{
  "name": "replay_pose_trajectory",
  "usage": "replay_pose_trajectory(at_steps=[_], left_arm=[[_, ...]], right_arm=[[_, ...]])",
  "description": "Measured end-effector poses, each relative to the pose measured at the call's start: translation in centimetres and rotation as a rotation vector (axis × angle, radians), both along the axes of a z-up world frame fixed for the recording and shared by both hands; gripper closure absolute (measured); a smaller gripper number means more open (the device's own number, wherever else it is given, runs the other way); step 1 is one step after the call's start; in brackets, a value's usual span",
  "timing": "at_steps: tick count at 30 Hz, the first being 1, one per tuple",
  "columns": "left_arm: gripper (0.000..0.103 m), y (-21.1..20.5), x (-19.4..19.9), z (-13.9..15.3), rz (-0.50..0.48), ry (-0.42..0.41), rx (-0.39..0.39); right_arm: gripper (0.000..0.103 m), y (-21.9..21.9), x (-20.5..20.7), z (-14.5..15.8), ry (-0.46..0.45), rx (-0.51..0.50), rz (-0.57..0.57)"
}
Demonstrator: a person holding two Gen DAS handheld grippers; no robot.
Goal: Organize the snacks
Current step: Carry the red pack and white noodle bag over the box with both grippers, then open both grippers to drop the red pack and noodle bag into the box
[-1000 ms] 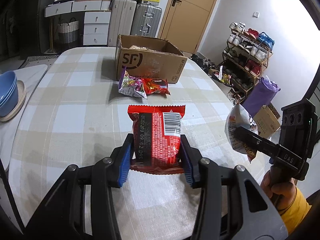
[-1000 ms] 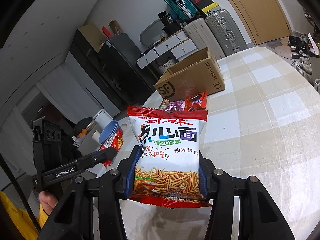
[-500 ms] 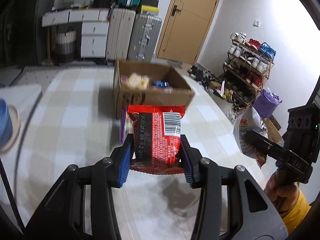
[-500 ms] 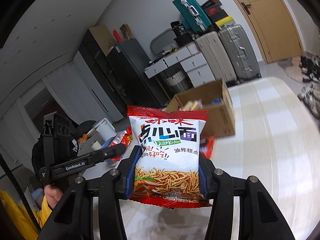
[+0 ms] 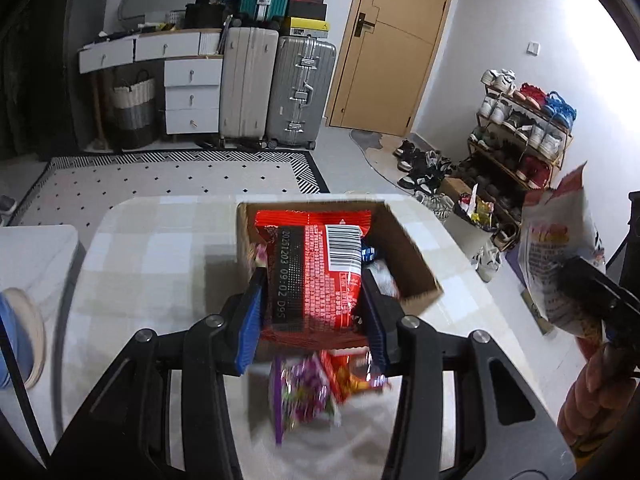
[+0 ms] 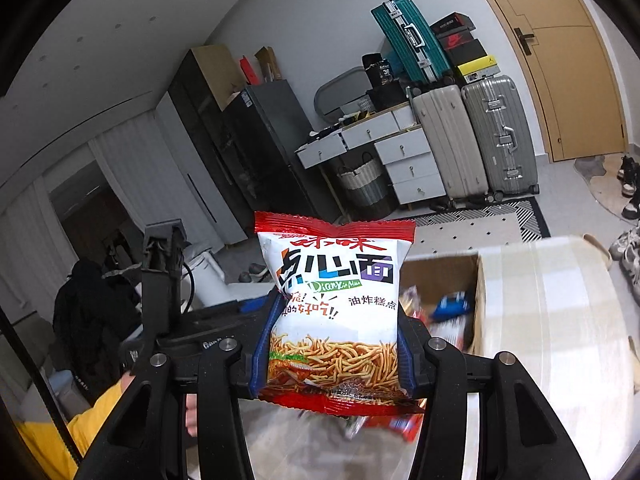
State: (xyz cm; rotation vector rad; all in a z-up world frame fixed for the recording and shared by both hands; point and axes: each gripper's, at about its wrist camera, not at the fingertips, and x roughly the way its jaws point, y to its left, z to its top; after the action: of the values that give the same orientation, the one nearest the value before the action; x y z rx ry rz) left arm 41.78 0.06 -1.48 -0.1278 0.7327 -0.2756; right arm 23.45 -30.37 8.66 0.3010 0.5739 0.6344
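My left gripper (image 5: 314,320) is shut on a red snack packet (image 5: 316,272), barcode side up, held in the air over the near part of the open cardboard box (image 5: 416,264). My right gripper (image 6: 332,348) is shut on a white and red noodle snack bag (image 6: 334,304), held above the table left of the box (image 6: 440,276). That bag also shows at the right edge of the left wrist view (image 5: 556,248). Several snacks lie inside the box. A purple packet (image 5: 300,396) and a red packet (image 5: 352,376) lie on the table below the left gripper.
The checked tablecloth (image 5: 152,264) covers the table; its far edge is just behind the box. Blue bowls on a plate (image 5: 16,344) sit at the left. Suitcases (image 5: 276,88), drawers and a shoe rack (image 5: 524,132) stand across the room.
Both grippers have risen and moved forward with their packets toward the box. The left packet now hangs over the box opening; the loose packets are now under the left gripper.
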Motion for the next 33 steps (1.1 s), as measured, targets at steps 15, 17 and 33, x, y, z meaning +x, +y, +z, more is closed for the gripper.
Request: replay_pose_trajectory(at_steps=[15,17,33], left_arm=[[0.062,-2.3,14.9,-2.4,-0.015,0.104,0.018],[0.062,-2.7,15.7,-3.1,-0.019,0.112,0.025],[0.062,-4.0,18.3,-6.8,-0.036,0.138,0.047]], right_arm=[[0.053,3.0,11.1,-2.1,0.106,-0.156,-0.026],[0.053,3.2,11.9,-2.9,0.115,-0.172,-0.024],[0.053,3.1,13.8,-6.7,0.175,-0.208,-0.031]])
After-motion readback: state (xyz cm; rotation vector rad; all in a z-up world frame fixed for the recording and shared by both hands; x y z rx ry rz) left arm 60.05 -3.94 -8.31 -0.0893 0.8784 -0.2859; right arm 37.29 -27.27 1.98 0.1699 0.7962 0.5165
